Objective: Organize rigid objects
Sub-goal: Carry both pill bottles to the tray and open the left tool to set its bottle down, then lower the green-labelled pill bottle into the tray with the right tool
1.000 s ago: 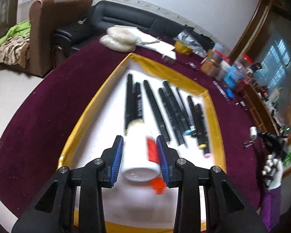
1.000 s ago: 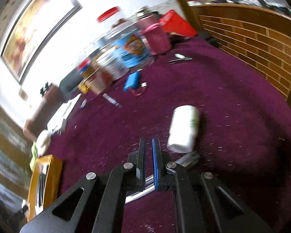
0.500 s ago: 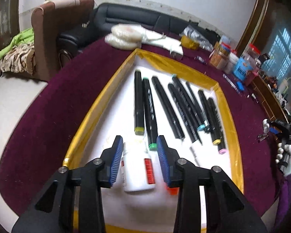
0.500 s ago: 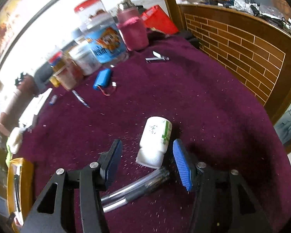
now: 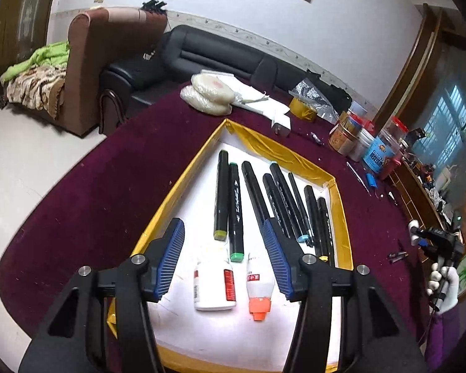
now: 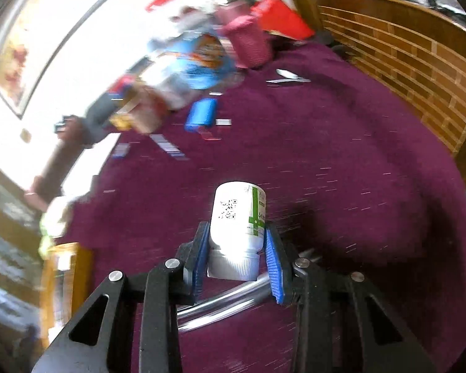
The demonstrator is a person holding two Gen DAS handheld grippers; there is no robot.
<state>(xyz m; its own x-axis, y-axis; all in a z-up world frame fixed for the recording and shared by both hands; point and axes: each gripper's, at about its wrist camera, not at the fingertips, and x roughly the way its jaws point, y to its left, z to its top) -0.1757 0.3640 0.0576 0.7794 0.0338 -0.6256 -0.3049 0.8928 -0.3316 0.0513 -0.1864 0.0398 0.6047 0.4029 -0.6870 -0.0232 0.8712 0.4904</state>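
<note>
In the left wrist view my left gripper (image 5: 221, 230) hovers over the yellow-rimmed white tray (image 5: 183, 183). Its jaws are opening and nothing is pressed between them. Below it lie a white bottle with a red label (image 5: 214, 286) and a tube with an orange cap (image 5: 258, 292). Several black markers (image 5: 254, 199) lie in a row further in. In the right wrist view my right gripper (image 6: 236, 228) is closing on a white bottle with a green label (image 6: 237, 214), and both blue pads touch its sides.
Clear pens (image 6: 226, 298) lie on the purple cloth under the right gripper. Jars (image 5: 379, 149), a blue battery pack (image 6: 202, 115) and small tools crowd the table's far side. A wooden brick-pattern rail (image 6: 404, 49) borders the right. A gloved hand (image 5: 444, 283) shows at right.
The left gripper let go of the red-labelled bottle, opened wider and drew back; the bottle now lies in the tray. The right gripper opened, then closed around the green-labelled bottle.
</note>
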